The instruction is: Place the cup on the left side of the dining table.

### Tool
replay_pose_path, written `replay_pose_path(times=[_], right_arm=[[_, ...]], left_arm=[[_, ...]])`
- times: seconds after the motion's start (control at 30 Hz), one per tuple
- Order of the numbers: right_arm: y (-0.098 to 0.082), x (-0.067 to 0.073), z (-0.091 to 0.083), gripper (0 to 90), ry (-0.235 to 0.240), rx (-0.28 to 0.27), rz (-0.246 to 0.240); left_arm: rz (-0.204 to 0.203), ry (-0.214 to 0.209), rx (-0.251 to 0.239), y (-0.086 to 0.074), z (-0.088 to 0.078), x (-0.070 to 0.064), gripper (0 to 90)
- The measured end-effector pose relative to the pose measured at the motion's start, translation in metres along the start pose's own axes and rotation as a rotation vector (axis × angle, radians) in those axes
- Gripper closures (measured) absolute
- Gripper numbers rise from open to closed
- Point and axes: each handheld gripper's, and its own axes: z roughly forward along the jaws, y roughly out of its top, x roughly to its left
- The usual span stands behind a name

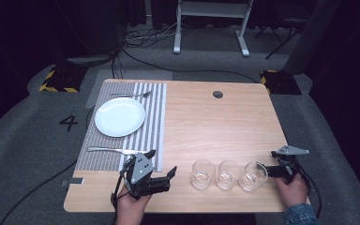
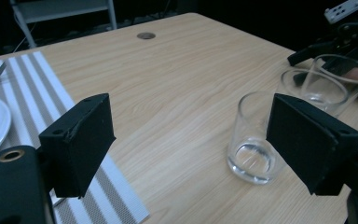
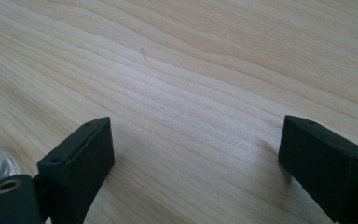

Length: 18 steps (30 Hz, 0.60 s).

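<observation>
Beside the leftmost glass [image 1: 203,174], my left gripper [image 1: 172,174] hovers with jaws apart and empty, lined up to grasp; right gripper [image 1: 262,169], jaws spread, empty, near the rightmost glass [image 1: 253,176].

High view: fixed above near edge of table [image 1: 215,126], faces forward and down, takes in whole top plus floor beyond
Left gripper view: low over table's near side, looks along own jaws across wood toward far edge; near it, closest glass [image 2: 254,140], placemat [image 2: 42,98] at left, right gripper [image 2: 340,39] farther off
Right gripper view: very close to bare wood [image 3: 191,84], angled down between own jaws
Shared by high and left gripper views: row of glasses, placemat, plate [image 1: 120,116]
</observation>
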Motion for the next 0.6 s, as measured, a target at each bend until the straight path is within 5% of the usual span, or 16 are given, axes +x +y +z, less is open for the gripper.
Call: replay_pose_path(times=[0.6], right_arm=[[0.000, 0.000, 0.000, 10.7, 0.000, 0.000, 0.000]], left_arm=[[0.025, -0.082, 0.008, 0.027, 0.043, -0.036, 15.2]])
